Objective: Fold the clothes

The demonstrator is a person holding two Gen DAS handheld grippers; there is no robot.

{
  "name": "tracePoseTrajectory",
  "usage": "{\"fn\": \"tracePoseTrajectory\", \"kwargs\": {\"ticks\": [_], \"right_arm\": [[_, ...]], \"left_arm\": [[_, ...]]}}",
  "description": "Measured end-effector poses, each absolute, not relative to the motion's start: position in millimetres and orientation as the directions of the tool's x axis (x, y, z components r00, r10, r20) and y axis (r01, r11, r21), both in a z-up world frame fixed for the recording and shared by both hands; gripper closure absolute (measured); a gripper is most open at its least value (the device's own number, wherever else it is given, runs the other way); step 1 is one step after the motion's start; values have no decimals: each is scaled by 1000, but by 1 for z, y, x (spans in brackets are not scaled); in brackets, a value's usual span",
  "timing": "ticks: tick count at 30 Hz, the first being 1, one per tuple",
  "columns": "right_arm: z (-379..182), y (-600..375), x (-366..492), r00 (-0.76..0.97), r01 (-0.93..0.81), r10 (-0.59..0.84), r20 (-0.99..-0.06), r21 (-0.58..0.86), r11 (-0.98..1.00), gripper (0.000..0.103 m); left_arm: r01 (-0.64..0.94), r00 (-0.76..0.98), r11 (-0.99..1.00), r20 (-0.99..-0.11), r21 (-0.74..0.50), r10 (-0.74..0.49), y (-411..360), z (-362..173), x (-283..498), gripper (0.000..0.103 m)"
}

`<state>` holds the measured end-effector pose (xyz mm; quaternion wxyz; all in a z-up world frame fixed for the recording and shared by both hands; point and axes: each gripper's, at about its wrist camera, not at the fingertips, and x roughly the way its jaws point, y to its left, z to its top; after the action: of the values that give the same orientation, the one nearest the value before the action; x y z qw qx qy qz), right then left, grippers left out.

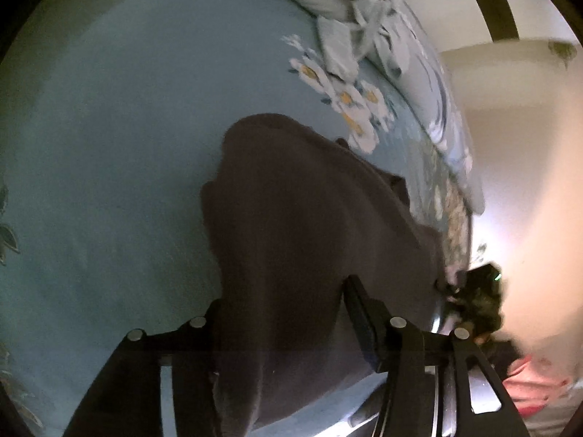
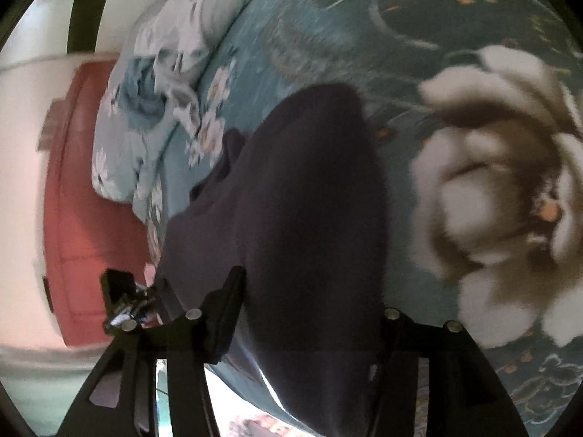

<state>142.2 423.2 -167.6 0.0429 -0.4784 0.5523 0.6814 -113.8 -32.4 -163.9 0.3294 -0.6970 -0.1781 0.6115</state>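
Note:
A dark purple-grey garment (image 1: 302, 218) lies on a blue flowered bedspread (image 1: 109, 145). In the left wrist view its near end runs down between my left gripper's (image 1: 284, 302) fingers, which are closed on the cloth. In the right wrist view the same garment (image 2: 309, 200) stretches away from my right gripper (image 2: 309, 291), whose fingers also pinch its near end. The other gripper shows small at the garment's far edge in each view, the right one (image 1: 473, 291) and the left one (image 2: 124, 302).
Crumpled flowered bedding (image 1: 357, 36) is piled at the head of the bed, also in the right wrist view (image 2: 164, 83). A red cabinet (image 2: 80, 200) stands beside the bed. A large white flower print (image 2: 503, 200) covers the bedspread at right.

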Motion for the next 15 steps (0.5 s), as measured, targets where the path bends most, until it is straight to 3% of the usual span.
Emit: {"fn": "tracePoseTrajectory", "kwargs": {"ticks": [8,15], "right_arm": [[-169,458,149,-667,-592,-395,-632,771,-233,46],[-173,460,139,-683,-597,-378,-626,775,-206,46]], "left_arm": [[-16,187,-690,-680,-724,709,-36,-186,-144,39],[-58,187,-739,-735,-671,652,-31,-190,-151,38]]}}
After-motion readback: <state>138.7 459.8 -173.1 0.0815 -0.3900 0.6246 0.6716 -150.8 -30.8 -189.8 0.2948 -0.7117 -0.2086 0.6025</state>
